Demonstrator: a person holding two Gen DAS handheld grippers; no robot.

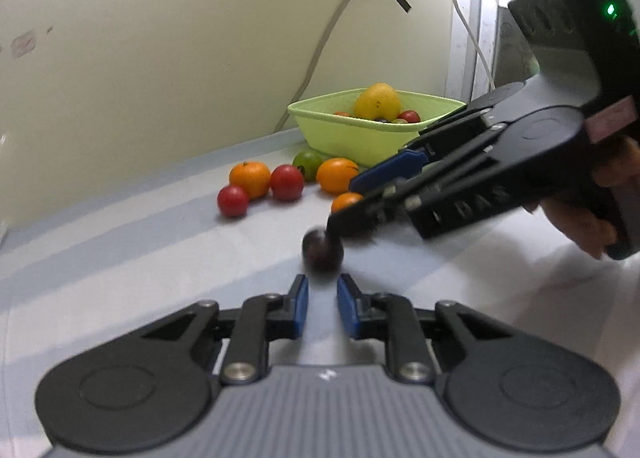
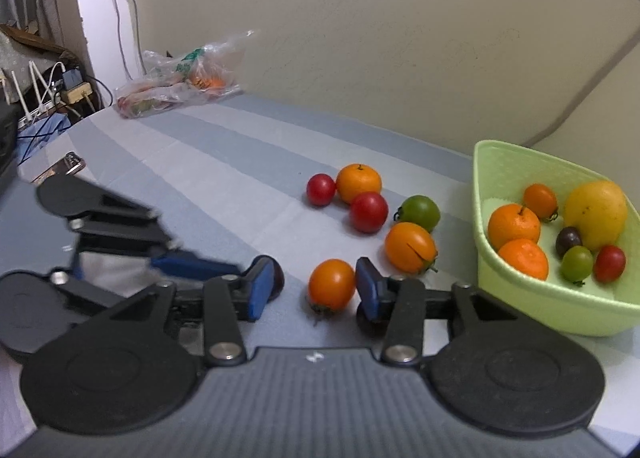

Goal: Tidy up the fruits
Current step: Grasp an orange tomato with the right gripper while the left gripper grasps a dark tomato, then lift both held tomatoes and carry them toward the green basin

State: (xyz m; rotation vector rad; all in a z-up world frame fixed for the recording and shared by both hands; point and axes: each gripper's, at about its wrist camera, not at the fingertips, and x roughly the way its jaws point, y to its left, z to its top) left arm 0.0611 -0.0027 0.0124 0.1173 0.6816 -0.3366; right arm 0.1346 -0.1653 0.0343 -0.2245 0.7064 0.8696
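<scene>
Six fruits (image 2: 367,211) on cloth, seven fruits (image 2: 513,227) in one basket (image 2: 560,302)

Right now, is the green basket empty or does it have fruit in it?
It has fruit: the green basket holds oranges, small tomatoes and a large yellow fruit, with room left.

Left gripper (image 1: 322,290): black linkage arms on two round black pivot discs, silver screw heads at the joints, blue pads on the fingers (image 1: 301,298); ribbed grey housing with a small white mark at centre. Right gripper (image 2: 316,286): same build and colours. Seen from the left wrist, its boxy black body carries a lit green indicator, a pinkish label, and embossed lettering along the handle
</scene>
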